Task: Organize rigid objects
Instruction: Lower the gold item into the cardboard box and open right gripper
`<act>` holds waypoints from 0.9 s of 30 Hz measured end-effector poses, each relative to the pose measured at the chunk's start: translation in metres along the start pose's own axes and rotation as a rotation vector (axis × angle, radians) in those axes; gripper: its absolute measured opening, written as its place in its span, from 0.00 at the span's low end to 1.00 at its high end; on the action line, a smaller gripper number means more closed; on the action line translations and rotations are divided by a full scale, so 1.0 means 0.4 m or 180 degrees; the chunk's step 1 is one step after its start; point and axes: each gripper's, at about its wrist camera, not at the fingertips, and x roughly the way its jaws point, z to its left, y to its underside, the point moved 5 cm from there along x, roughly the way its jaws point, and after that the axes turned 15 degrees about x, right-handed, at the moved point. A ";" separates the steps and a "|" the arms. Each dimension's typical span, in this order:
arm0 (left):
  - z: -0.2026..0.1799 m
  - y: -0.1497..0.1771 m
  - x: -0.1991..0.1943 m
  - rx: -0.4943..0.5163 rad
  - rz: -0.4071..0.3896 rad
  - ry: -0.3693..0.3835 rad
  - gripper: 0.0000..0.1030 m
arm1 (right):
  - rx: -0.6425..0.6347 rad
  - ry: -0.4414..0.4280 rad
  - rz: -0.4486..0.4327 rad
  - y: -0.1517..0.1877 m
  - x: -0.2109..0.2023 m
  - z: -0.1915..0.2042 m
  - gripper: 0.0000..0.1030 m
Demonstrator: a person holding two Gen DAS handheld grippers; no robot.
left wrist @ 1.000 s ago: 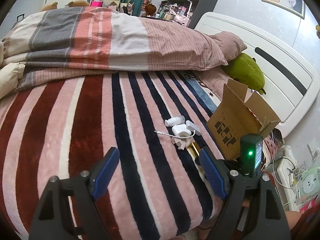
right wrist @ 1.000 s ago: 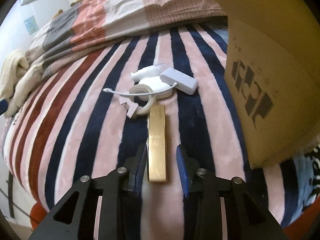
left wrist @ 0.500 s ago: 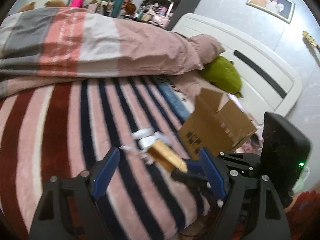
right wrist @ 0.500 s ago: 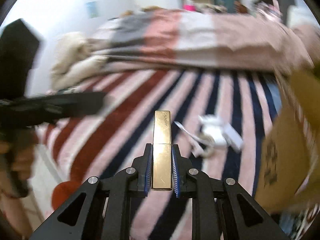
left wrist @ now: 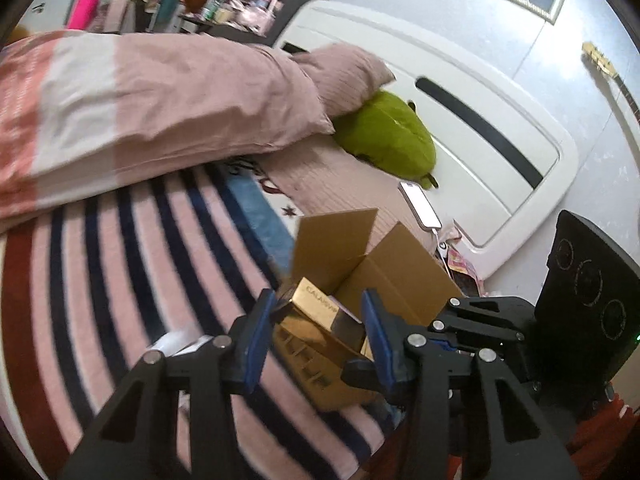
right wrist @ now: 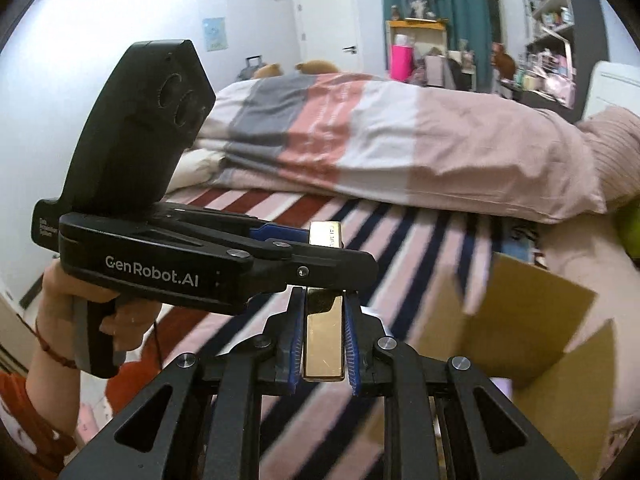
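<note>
Right tool (right wrist: 323,344) clamped on gold box (right wrist: 323,332) near its end; rigid, glossy, probably slippery; left tool (left wrist: 316,332) apart, straddling it.

Cardboard box (left wrist: 392,276) on bed (left wrist: 132,240), before headboard (left wrist: 480,128)

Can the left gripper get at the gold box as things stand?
Probably yes. The left gripper is open with the gold box between its fingers, nothing between them. But the right gripper is shut on it, above the cardboard box.
</note>
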 end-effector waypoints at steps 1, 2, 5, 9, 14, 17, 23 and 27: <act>-0.012 -0.015 0.030 0.0031 0.0060 0.0016 0.39 | 0.0041 0.0023 0.0002 -0.001 -0.009 -0.025 0.13; -0.021 -0.026 0.058 0.0049 0.0120 0.0030 0.39 | 0.0097 0.0041 0.0019 -0.003 -0.013 -0.052 0.13; -0.045 -0.053 0.151 0.0051 0.0361 0.0086 0.39 | 0.0331 0.0091 0.0146 -0.007 -0.018 -0.143 0.13; -0.076 -0.065 0.254 0.0109 0.0710 0.0067 0.39 | 0.0593 0.0231 0.0440 -0.001 -0.010 -0.239 0.13; -0.100 -0.071 0.300 0.0257 0.0954 -0.0192 0.40 | 0.0649 0.0393 0.0738 0.011 0.009 -0.297 0.13; -0.112 -0.076 0.307 0.0310 0.0979 -0.0236 0.48 | 0.0599 0.0593 0.0852 0.028 0.014 -0.311 0.14; -0.117 -0.071 0.220 0.0433 0.0852 -0.0472 0.64 | 0.0688 0.0660 0.0861 0.042 0.008 -0.307 0.27; -0.075 -0.061 0.087 0.0336 0.0596 -0.0618 0.65 | 0.0550 0.0540 0.0743 0.027 -0.014 -0.235 0.28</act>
